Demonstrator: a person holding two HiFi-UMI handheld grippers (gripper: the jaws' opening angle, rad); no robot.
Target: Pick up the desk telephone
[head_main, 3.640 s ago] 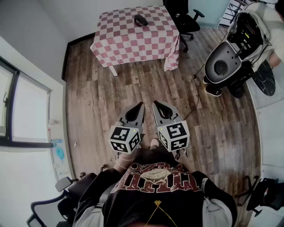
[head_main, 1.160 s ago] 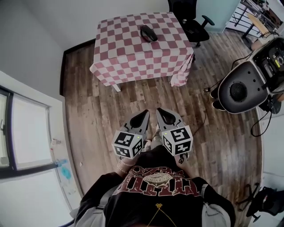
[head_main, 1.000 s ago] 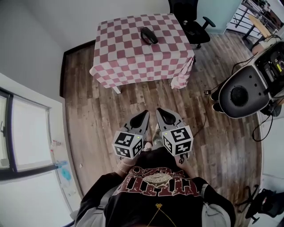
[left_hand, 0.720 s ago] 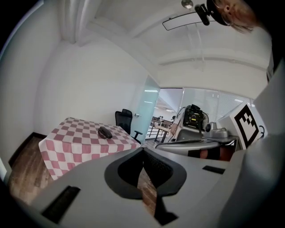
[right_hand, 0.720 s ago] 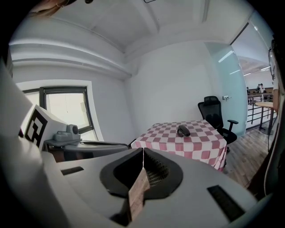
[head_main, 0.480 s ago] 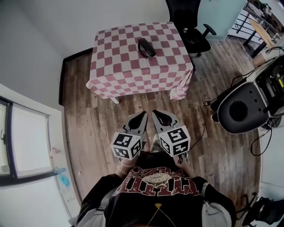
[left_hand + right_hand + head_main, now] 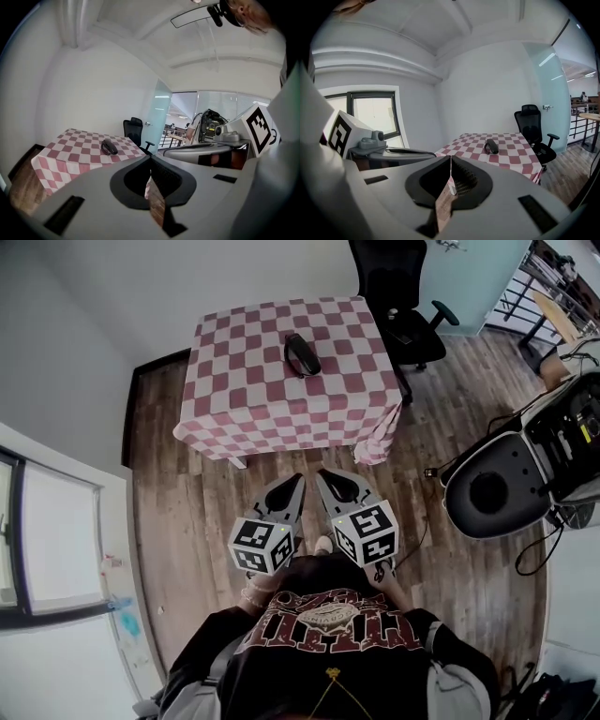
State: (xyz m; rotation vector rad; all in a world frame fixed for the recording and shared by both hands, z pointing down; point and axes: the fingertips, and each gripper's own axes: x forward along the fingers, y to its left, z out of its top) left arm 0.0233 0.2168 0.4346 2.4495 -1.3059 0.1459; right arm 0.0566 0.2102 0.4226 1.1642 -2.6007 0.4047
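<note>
Desk telephone [image 7: 302,354], black and small, lies on top of the table, toward its far side and about midway across it, well apart from both grippers. Around it, from the biggest thing down: the wood-plank floor [image 7: 187,474] fills most of the head view; a window [image 7: 56,540] runs along the left wall; the table [image 7: 244,381], draped in a red-and-white checked cloth that hangs over its edges, stands near the far wall; a round grey machine [image 7: 511,474] with cables stands on the floor at the right; a black office chair [image 7: 398,292] stands just beside the table's far right corner; the person, in a black printed shirt [image 7: 328,629], stands on the near side of the table and holds both grippers out side by side toward it; the left gripper [image 7: 298,480] has its jaws pressed together with nothing between them, its tips over the floor short of the table's near edge; the right gripper [image 7: 321,474] is likewise pressed together and empty, just beside the left; in both gripper views the telephone shows beyond the closed tips as a dark shape on the checked cloth.
</note>
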